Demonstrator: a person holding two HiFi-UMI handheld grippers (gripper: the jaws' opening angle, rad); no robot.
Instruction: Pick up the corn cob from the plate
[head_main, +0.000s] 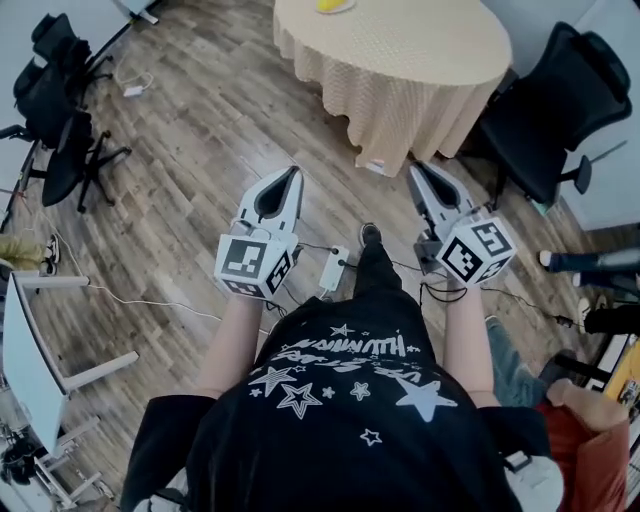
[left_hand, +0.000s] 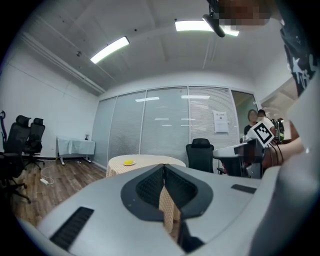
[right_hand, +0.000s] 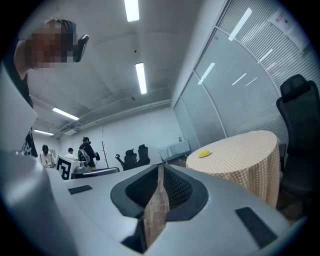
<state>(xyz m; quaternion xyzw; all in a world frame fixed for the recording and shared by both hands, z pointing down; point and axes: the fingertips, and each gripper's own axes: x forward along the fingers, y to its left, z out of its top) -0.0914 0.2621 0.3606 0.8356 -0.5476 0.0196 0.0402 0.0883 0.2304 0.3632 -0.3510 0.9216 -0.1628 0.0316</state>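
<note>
The corn cob (head_main: 335, 5) shows as a small yellow shape on a plate at the far side of the round table (head_main: 400, 60) with its checked beige cloth. Both grippers are held out level over the wooden floor, well short of the table. The left gripper (head_main: 295, 172) is shut with nothing in it, and so is the right gripper (head_main: 415, 168). In the left gripper view the shut jaws of the left gripper (left_hand: 163, 166) point toward the table, with the yellow cob (left_hand: 129, 162) far off. In the right gripper view, the cob (right_hand: 204, 153) lies right of the right gripper (right_hand: 160, 165).
A black office chair (head_main: 550, 100) stands right of the table, and more black chairs (head_main: 60, 110) stand at the left. A white power strip (head_main: 332, 270) with cables lies on the floor below the grippers. A white desk (head_main: 30, 350) is at left; a seated person (head_main: 590, 440) is at right.
</note>
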